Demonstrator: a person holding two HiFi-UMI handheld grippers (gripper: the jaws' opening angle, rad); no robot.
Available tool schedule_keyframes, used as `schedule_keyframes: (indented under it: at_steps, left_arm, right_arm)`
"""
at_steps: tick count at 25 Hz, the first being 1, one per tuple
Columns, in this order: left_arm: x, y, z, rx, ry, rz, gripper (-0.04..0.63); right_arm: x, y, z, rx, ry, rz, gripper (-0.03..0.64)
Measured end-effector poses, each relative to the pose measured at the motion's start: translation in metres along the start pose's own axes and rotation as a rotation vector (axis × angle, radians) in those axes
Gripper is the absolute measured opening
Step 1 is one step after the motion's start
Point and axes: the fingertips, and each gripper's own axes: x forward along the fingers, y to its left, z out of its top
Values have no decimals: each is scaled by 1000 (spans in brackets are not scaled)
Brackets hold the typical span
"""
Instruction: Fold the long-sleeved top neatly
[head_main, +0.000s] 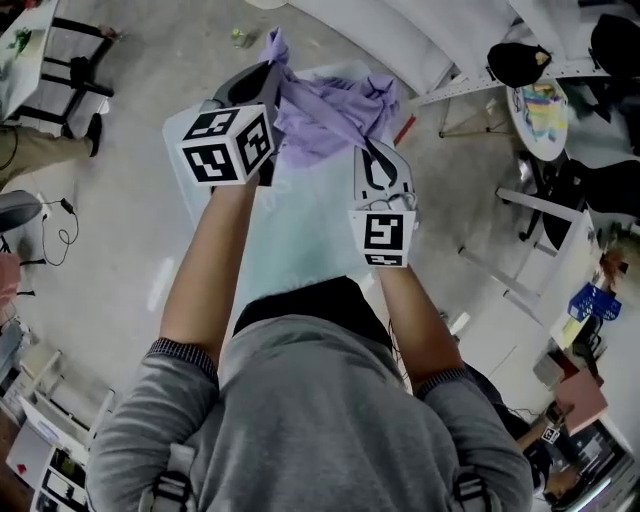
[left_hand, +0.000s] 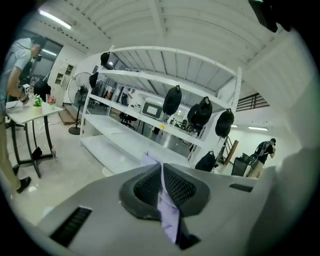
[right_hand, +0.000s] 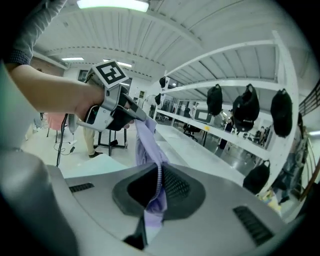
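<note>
The lilac long-sleeved top (head_main: 325, 115) hangs bunched in the air between my two grippers, above the pale table (head_main: 300, 250). My left gripper (head_main: 272, 75) is shut on one edge of it; in the left gripper view a strip of lilac cloth (left_hand: 167, 212) is pinched between the shut jaws of the left gripper (left_hand: 161, 172). My right gripper (head_main: 366, 150) is shut on another edge. In the right gripper view the right gripper (right_hand: 159, 175) holds a fold of the top (right_hand: 150, 145) that runs up to the left gripper (right_hand: 112, 107). Most of the garment is crumpled, its sleeves hidden.
White shelving (left_hand: 150, 82) with several black backpacks (left_hand: 172, 100) stands ahead. A person (left_hand: 15, 65) is beside a small table (left_hand: 30, 111) at the left. A round table (head_main: 540, 110), chairs and boxes crowd the right side of the floor.
</note>
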Motion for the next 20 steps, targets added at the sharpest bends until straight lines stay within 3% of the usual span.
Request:
schedule_keyframes:
  at_steps: [12,20]
  left_arm:
    - [-119,-42,87,-38,-225,103,26]
    - [-180,-35,123,-6,-313,198,26]
  right_arm:
    - [-67,-21,108,-166,-209,93,21]
    - [-66,-3,156,-246,-294,168,21]
